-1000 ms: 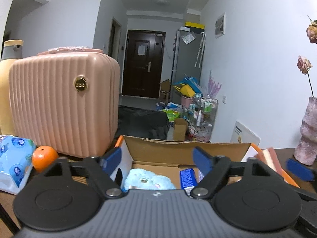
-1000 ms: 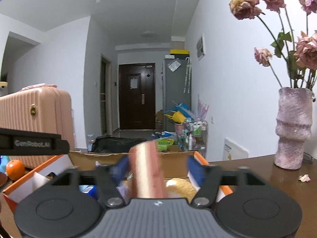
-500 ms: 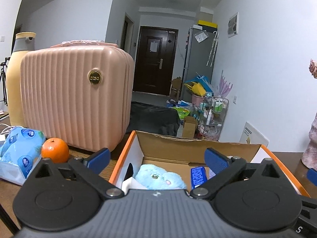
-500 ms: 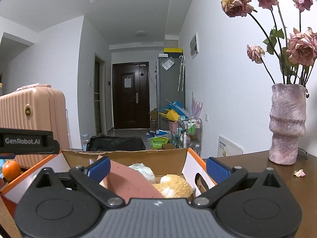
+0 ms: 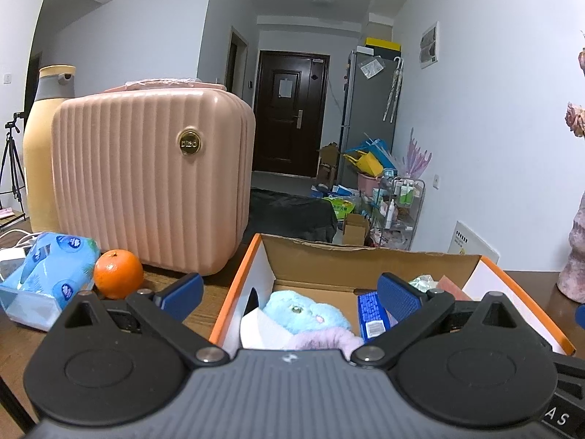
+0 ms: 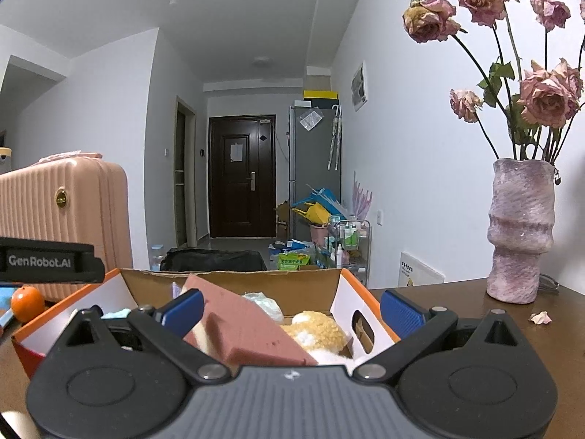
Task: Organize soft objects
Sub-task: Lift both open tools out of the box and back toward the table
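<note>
Leaning in the box (image 6: 340,294), the pink sponge (image 6: 245,329) sits untouched between the wide-apart right claw (image 6: 292,311) pads.

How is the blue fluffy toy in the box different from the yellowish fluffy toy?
The blue fluffy toy is pale blue and lies at the box's left end; the yellowish fluffy toy is golden with white patches and lies at the right end, beside the pink sponge block. Both are soft and lie inside the box.

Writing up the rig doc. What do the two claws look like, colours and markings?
Both alike: left claw and right claw have blue ribbed pads on black linkage arms with silver pivot pins, above a ribbed dark grey body. White "GenRobot.AI" lettering shows on the left unit's black housing.
</note>
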Motion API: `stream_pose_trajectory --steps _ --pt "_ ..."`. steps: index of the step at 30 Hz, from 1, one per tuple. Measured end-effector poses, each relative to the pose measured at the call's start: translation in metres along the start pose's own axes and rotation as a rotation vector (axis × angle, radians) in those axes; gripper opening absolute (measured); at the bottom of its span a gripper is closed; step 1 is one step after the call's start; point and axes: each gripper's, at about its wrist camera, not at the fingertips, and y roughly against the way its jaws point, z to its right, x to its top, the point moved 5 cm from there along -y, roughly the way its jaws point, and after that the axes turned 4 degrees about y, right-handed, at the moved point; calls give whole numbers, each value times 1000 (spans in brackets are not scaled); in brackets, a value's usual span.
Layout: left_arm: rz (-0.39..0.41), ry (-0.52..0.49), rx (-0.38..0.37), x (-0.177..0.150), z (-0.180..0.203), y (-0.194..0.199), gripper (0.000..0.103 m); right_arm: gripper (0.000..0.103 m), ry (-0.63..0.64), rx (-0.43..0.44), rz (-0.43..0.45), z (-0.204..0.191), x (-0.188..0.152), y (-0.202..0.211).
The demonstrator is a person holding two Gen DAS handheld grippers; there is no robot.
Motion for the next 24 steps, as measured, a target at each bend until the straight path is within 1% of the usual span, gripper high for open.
stream_pose_trajectory --steps 10,24 --pt "-2 -3 -1 -5 -4 13 103 103 10 -7 3 3 -4 21" --pt "-12 -19 -8 -18 -13 45 103 103 26 -10 9 10 -9 55"
